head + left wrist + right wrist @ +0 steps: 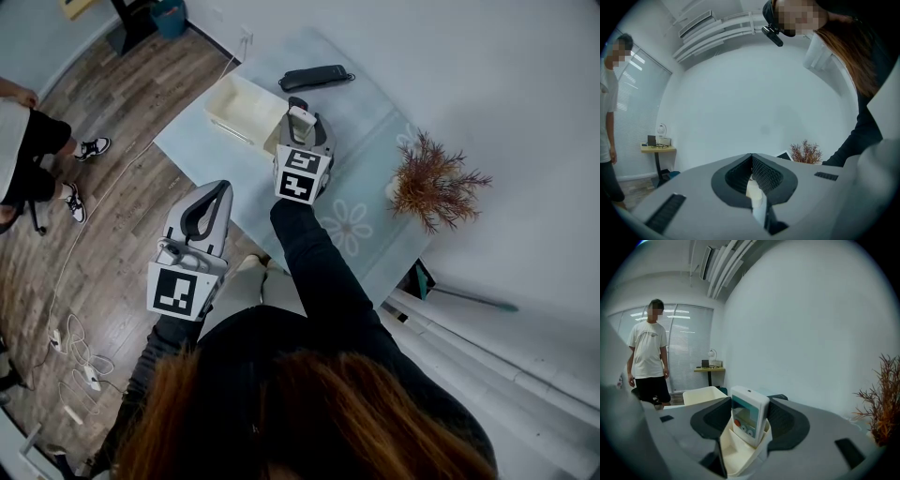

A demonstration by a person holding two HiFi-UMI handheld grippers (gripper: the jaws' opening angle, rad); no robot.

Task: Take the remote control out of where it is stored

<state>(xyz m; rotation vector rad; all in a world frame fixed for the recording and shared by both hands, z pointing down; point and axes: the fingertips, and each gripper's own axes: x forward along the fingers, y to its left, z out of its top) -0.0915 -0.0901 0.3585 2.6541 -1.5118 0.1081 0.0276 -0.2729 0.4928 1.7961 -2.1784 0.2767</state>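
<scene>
Cream plastic holder (736, 451) sits clamped between the pads of the right tongs (749, 401). The remote control (750, 420) stands upright in its pocket. The remote is white, and its screen and 1 orange button face back along the jaws. Its upper half rises clear of the holder's rim, though whether the pads also press the remote itself is hard to tell.

Just beyond the tips of the right tongs an open cream box (242, 111) lies on the bench (370, 141). A dark handset (314, 77) lies farther out past the box. Off to the right of these tongs stands a reddish-brown dried plant (433, 183).

The left tongs (751, 155) are clenched with their 2 tips meeting and grip nothing. They hang to the left of the right tongs and behind them, off the bench edge and above the wooden floor (103, 216).

Far ahead of the right tongs and to their left, 1 person (647, 352) in a white T-shirt stands by the window blinds.
</scene>
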